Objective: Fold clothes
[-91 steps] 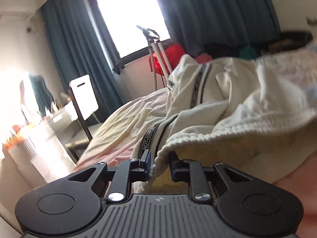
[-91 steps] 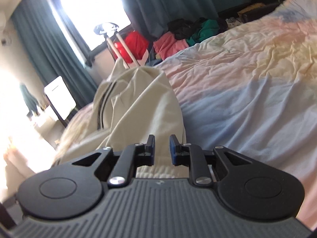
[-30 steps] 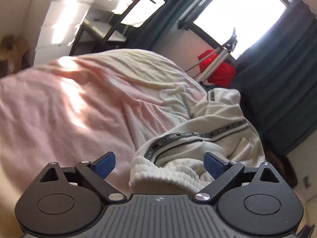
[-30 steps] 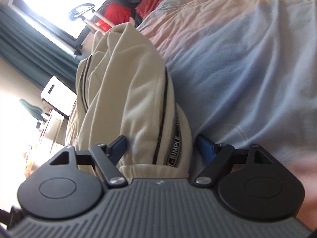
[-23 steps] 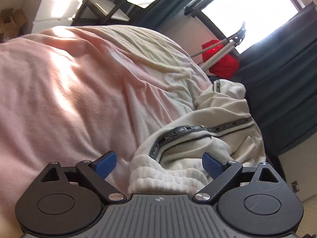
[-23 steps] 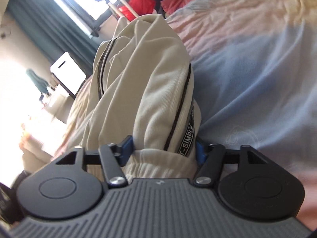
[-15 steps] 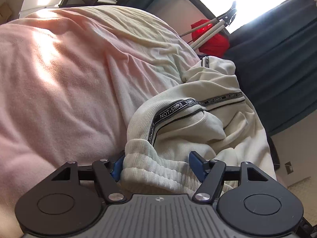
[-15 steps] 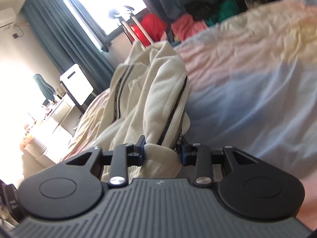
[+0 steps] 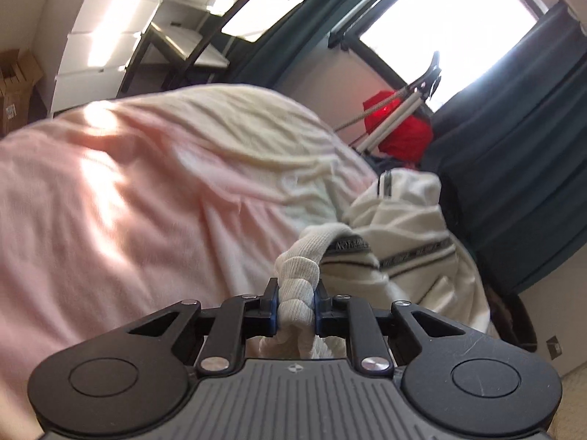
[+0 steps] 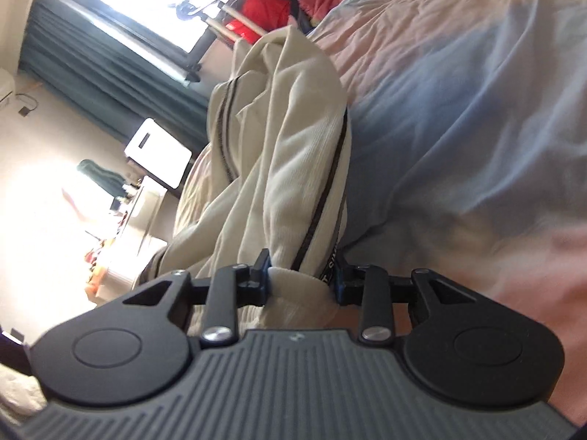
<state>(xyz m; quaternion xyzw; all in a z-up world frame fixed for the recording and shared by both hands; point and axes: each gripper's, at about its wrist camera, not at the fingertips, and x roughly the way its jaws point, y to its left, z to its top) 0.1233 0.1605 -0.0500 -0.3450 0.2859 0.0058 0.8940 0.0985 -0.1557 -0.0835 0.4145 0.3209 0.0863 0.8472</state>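
A cream garment (image 9: 414,234) with black lettered stripes lies bunched on the bed. My left gripper (image 9: 296,302) is shut on its ribbed white hem, which bulges up between the fingers. In the right wrist view the same cream garment (image 10: 286,139) stretches away from me in a long ridge. My right gripper (image 10: 302,275) is shut on its ribbed end, with a black stripe running along the fold.
The bed has a pink and cream sheet (image 9: 128,198), pale blue on the right side (image 10: 458,117). A white chair and desk (image 9: 205,25) stand beyond the bed. A red bag and stand (image 9: 400,128) sit under the window by dark teal curtains (image 9: 521,154).
Both grippers were open around the garment's ends a second ago and have closed on them. The garment is lifted slightly and both views have tilted.
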